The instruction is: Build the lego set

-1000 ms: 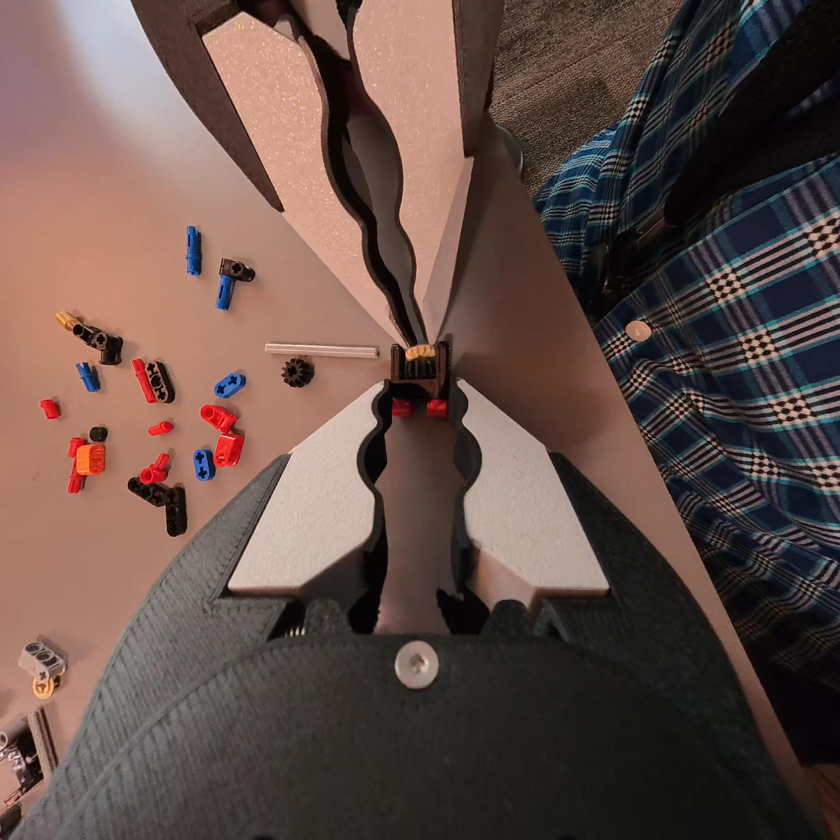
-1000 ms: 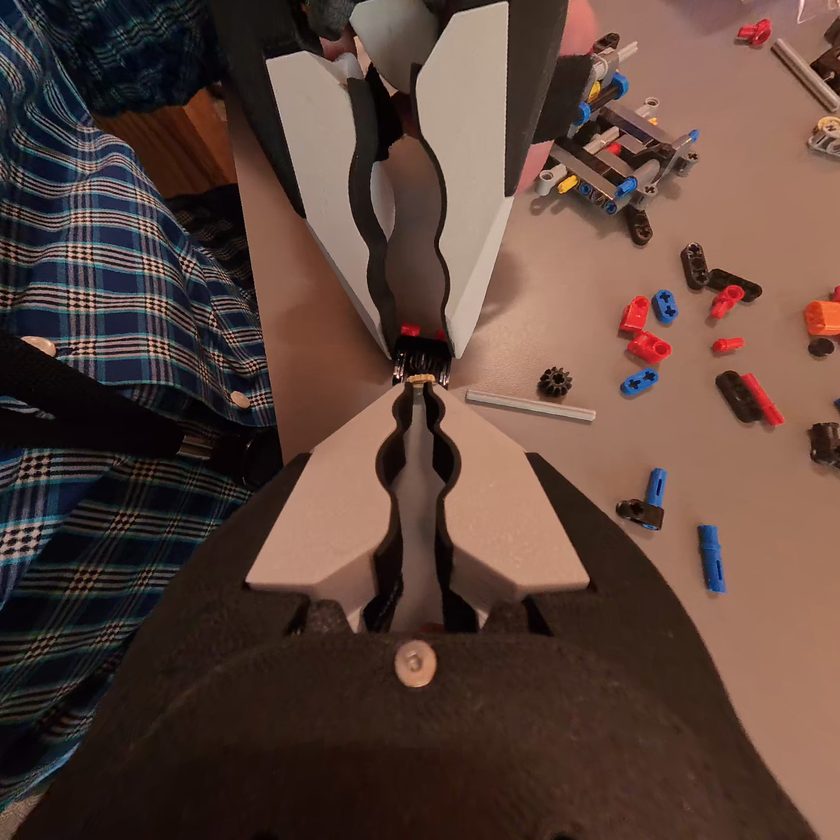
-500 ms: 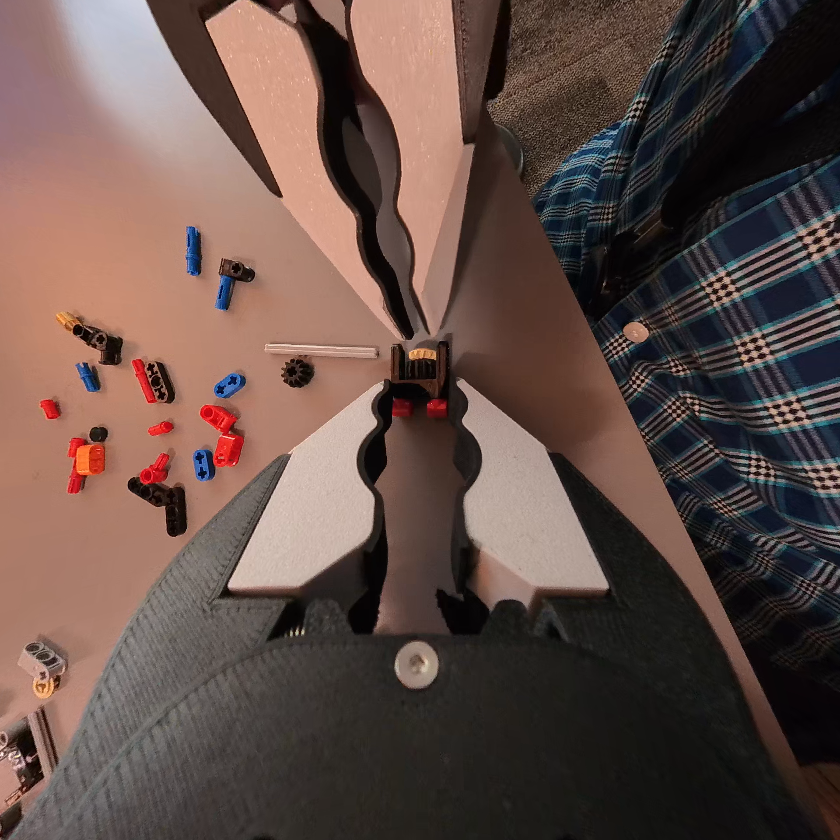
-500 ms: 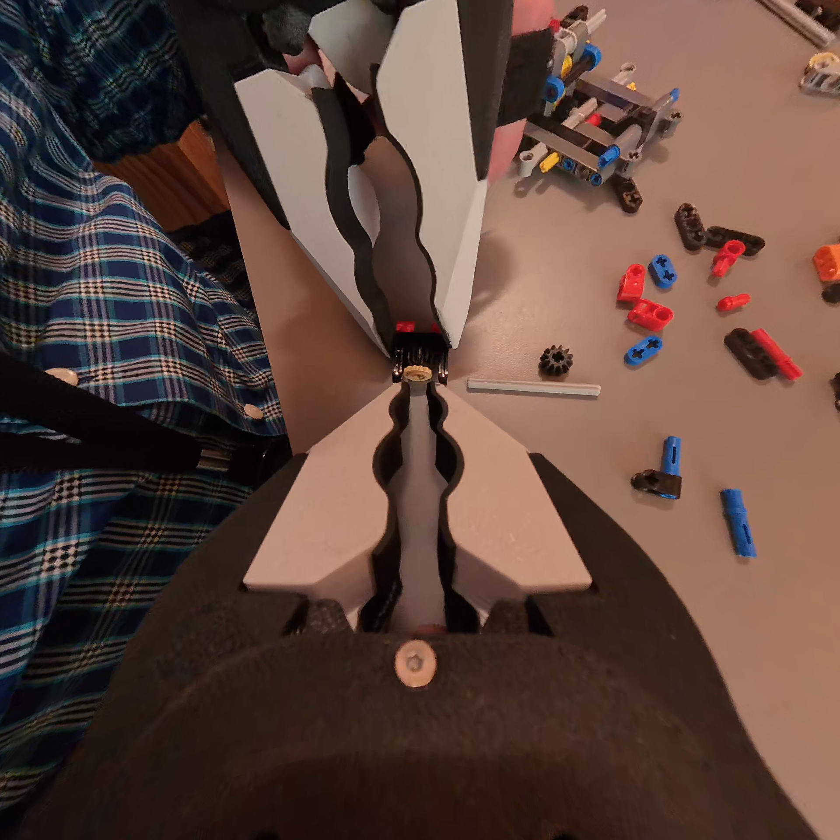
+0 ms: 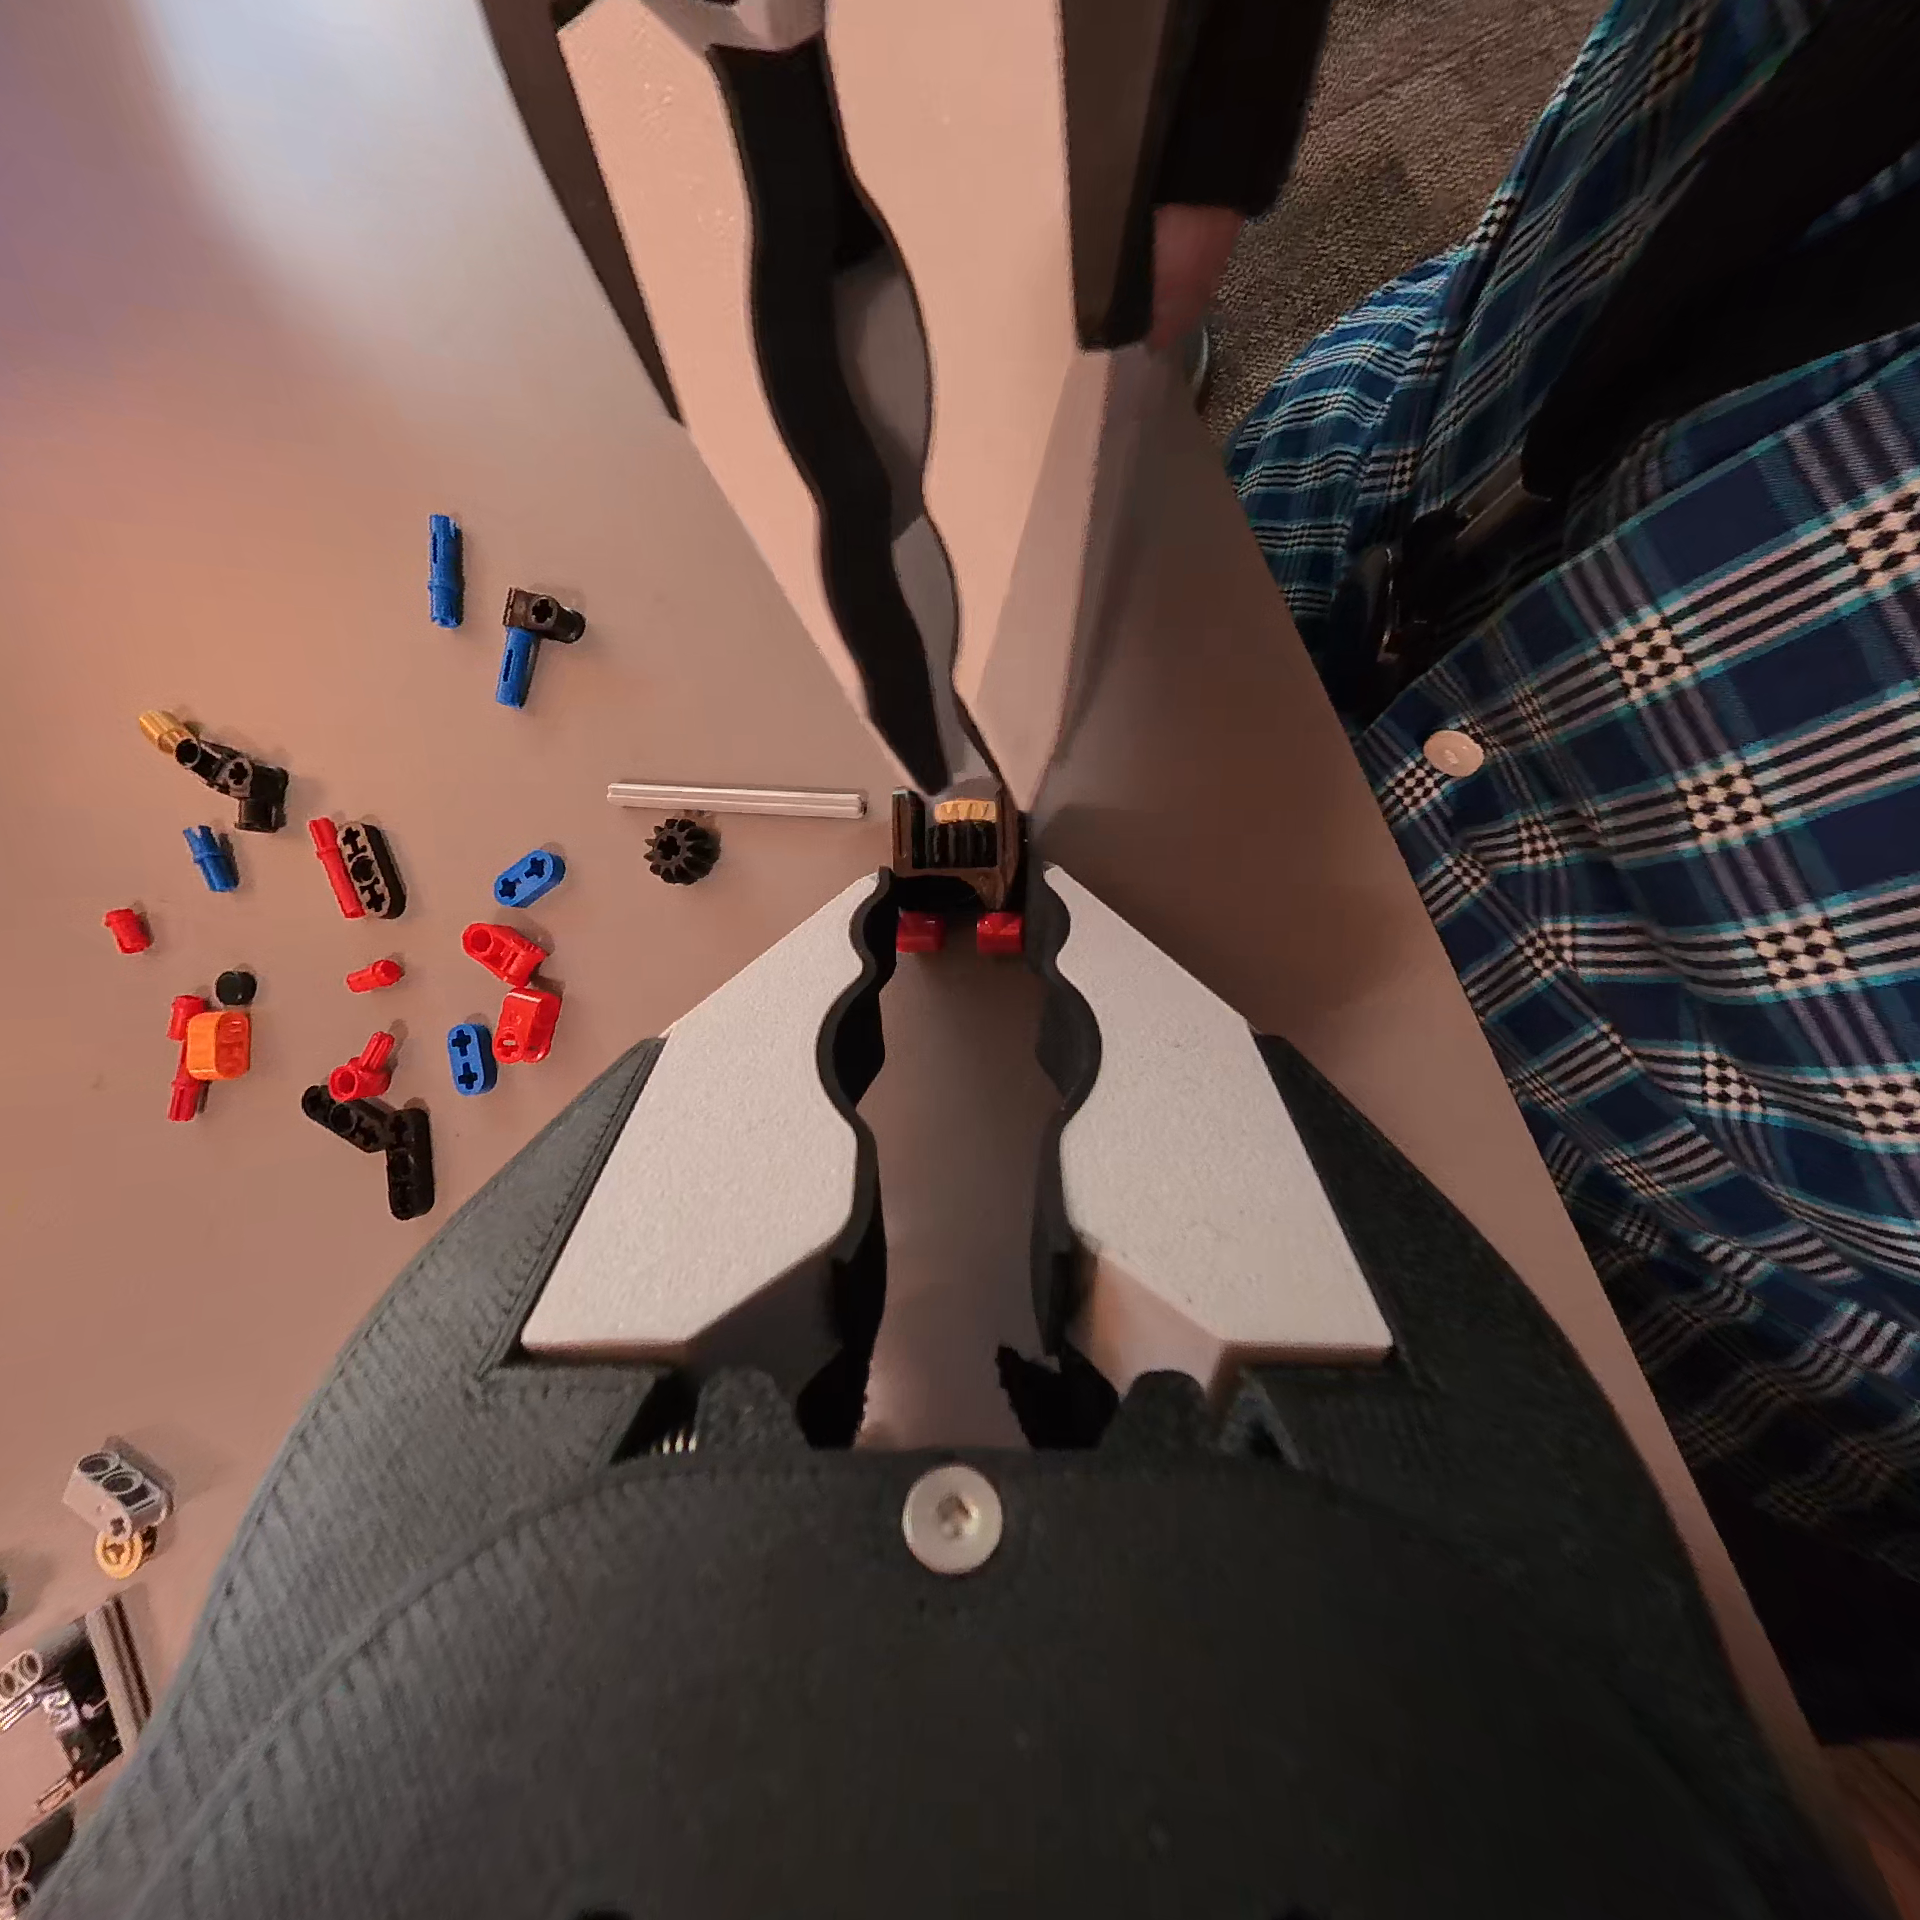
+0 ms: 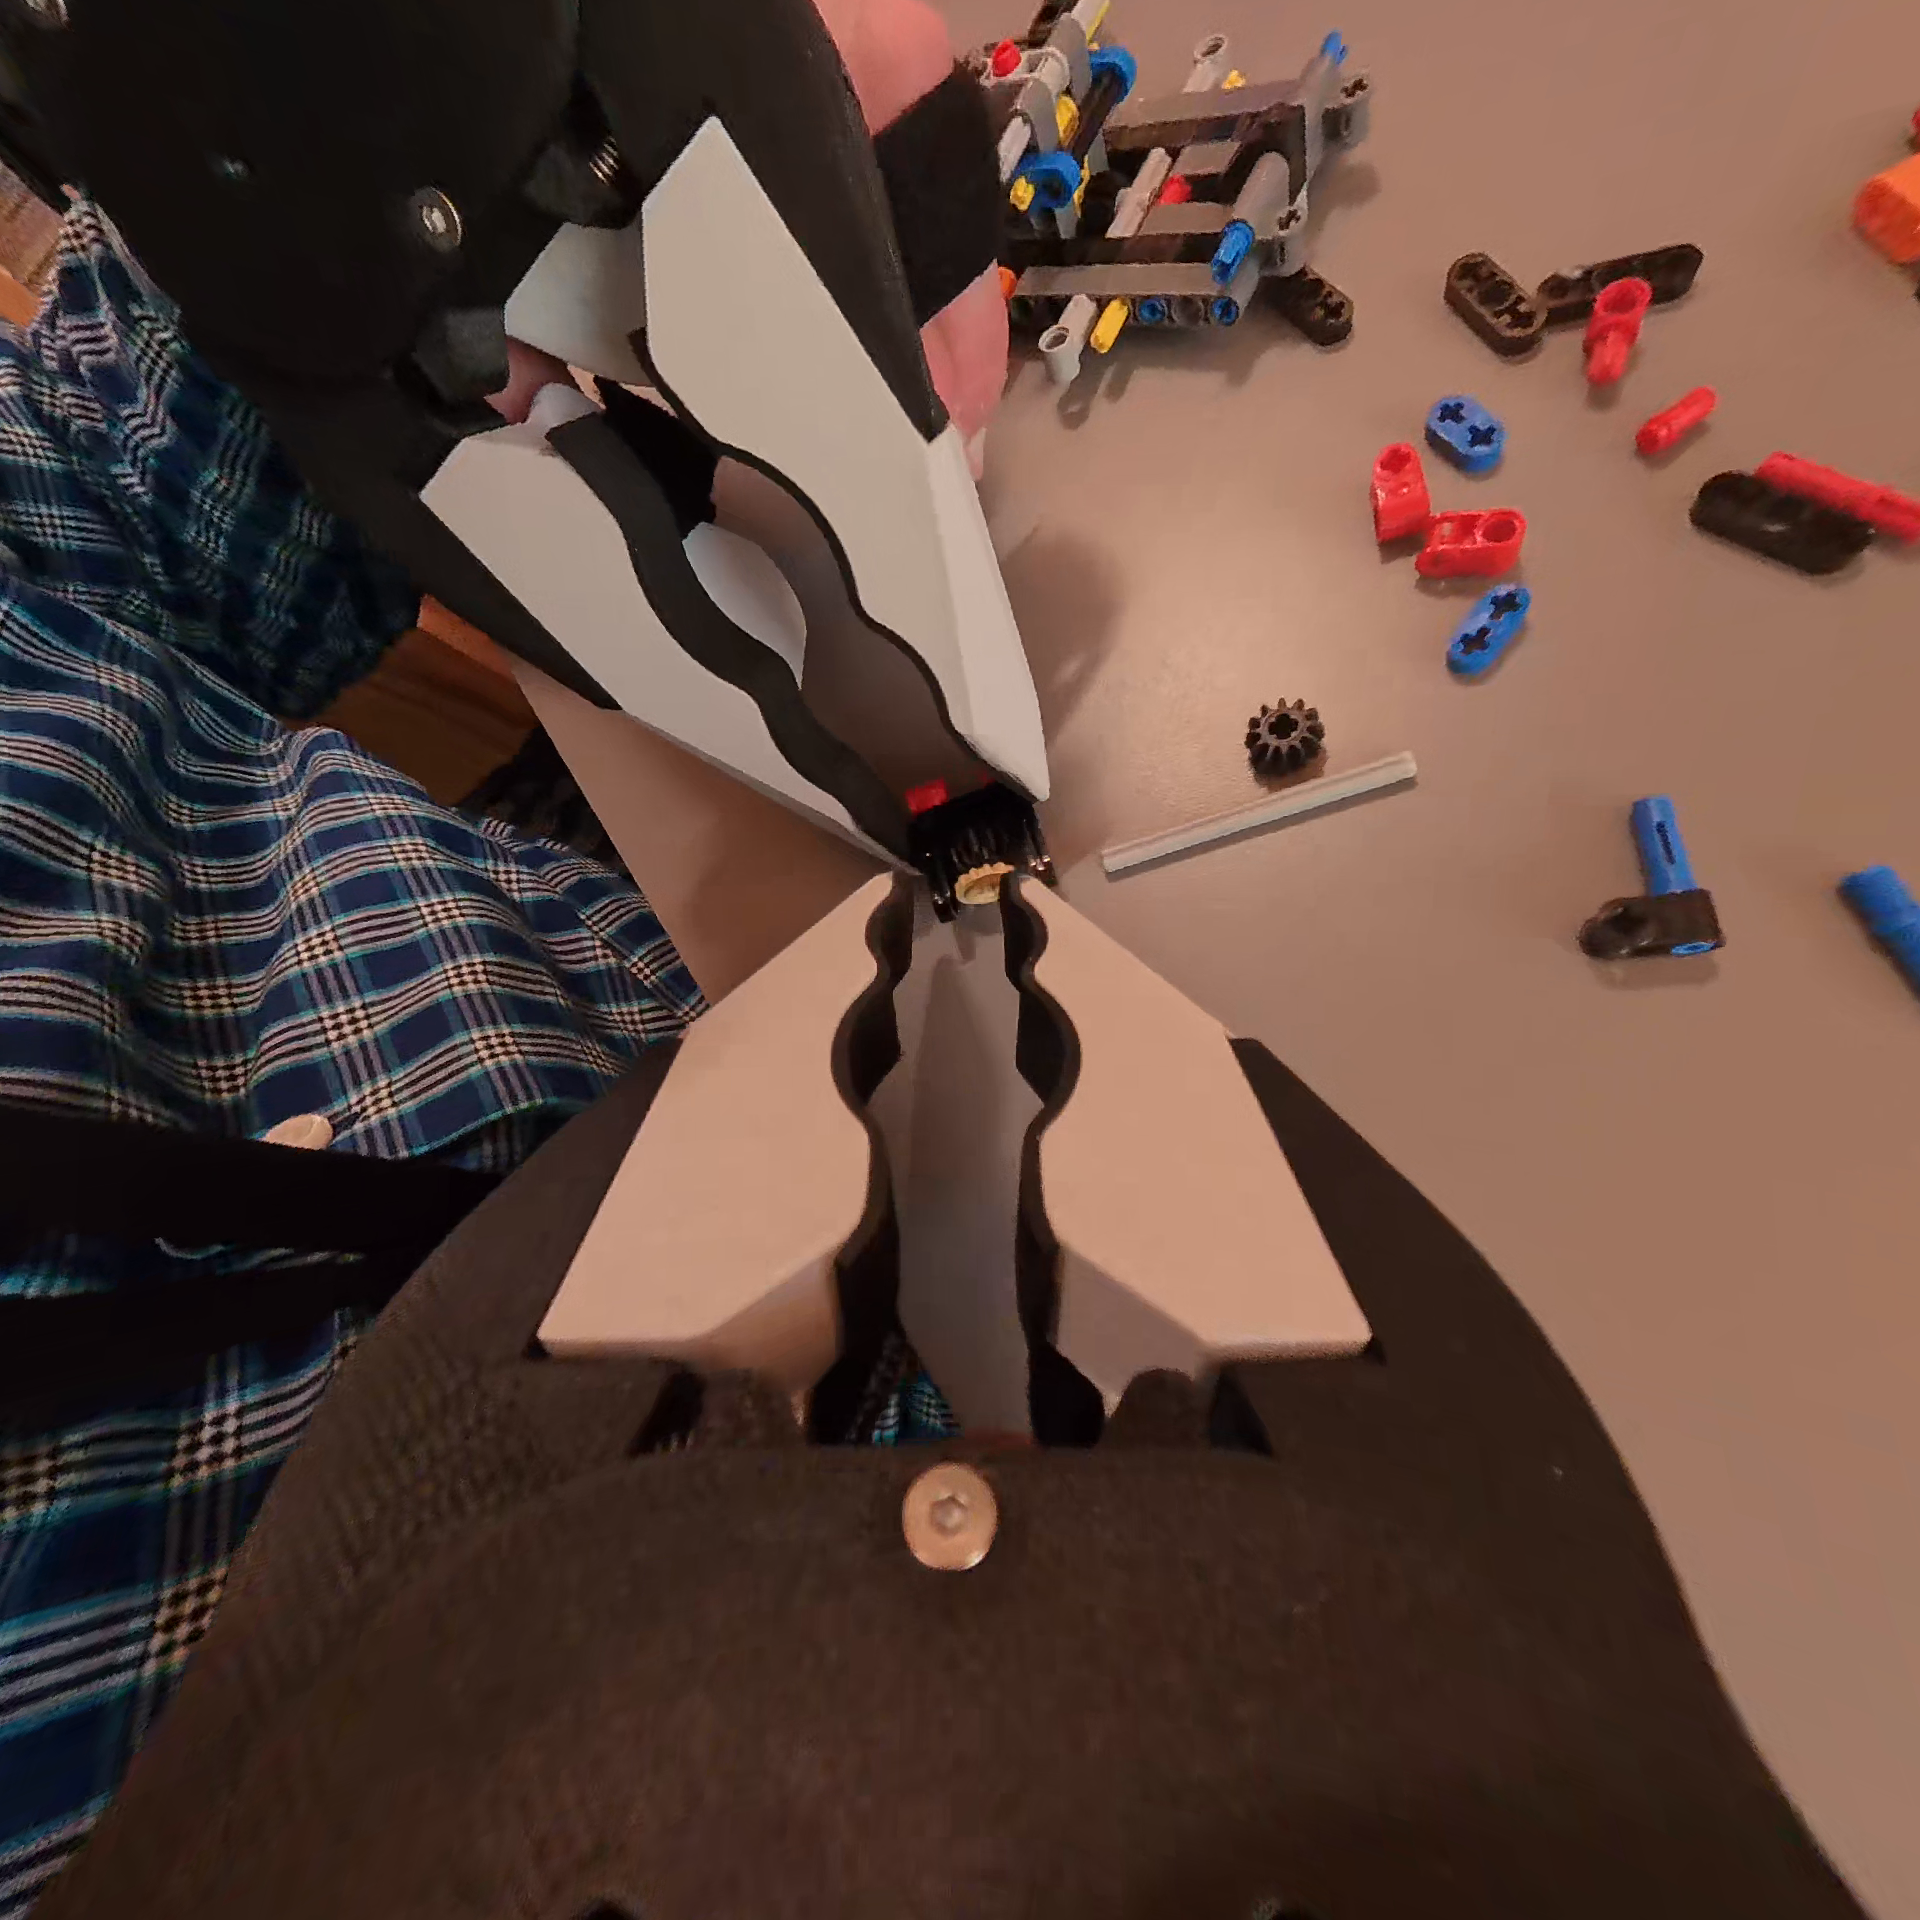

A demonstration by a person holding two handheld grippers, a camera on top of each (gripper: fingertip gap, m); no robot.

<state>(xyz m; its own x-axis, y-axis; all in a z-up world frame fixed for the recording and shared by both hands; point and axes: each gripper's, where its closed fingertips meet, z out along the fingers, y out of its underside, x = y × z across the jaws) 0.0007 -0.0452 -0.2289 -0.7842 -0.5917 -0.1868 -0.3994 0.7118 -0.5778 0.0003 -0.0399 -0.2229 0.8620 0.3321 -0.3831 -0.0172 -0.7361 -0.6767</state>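
Grippers meet tip to tip above the table (image 5: 312, 312) edge: left gripper (image 5: 958, 902) clamped on small black gear block (image 5: 954, 844) with red pins; right gripper (image 6: 961, 904) nearly closed at its tan-capped end, grip unclear. Loose gear (image 6: 1285, 736), grey rod (image 6: 1257, 814), part-built frame (image 6: 1174, 208) lie beside

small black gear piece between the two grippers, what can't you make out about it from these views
- Small black gear assembly with a tan hub: its sides are covered by the left gripper fingertips in the left wrist view.
- Right gripper: whether it touches the tan hub cannot be told; the gap is too small in the right wrist view.
- Grey-and-black beam chassis with blue pins: partly hidden by the left gripper and cut by the top edge.
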